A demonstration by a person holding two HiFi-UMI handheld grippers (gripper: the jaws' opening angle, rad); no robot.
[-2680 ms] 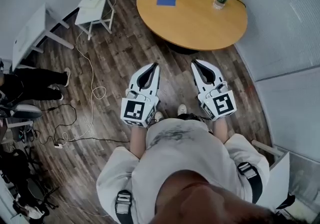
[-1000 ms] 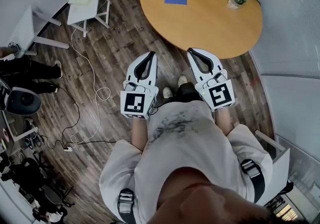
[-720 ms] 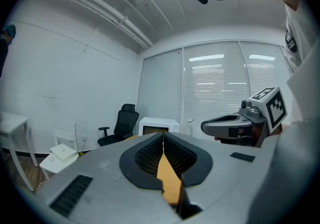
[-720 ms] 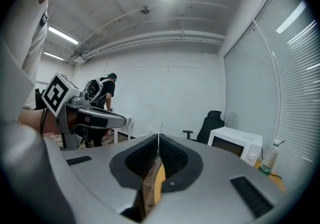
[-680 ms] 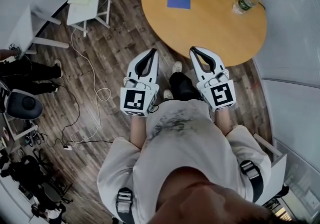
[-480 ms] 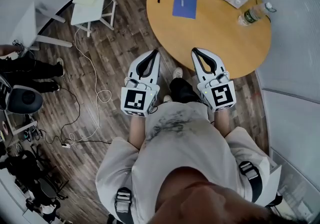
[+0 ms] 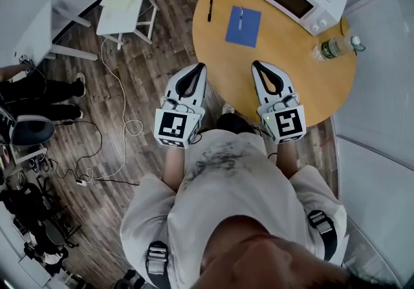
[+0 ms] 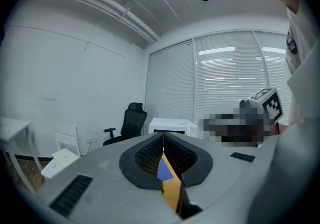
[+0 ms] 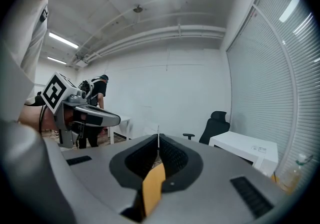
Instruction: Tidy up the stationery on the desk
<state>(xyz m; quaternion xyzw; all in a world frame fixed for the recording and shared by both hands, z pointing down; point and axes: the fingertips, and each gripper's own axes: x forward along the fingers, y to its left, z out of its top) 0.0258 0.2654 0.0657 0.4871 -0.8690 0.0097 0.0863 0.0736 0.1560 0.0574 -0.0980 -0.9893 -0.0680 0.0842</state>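
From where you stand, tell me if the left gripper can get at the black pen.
Probably yes. The pen lies by itself near the edge of the table, ahead of the left gripper, and nothing stands between them. The gripper is shut, so it would have to open first.

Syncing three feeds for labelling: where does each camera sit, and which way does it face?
Head view: on the person's head, looking steeply down at round table, left gripper, right gripper, torso.
Left gripper view: on the left gripper, facing the microwave along its fingers; right gripper at right.
Right gripper view: on the right gripper, facing a white wall; left gripper at left.
Both gripper views share microwave and black chair.
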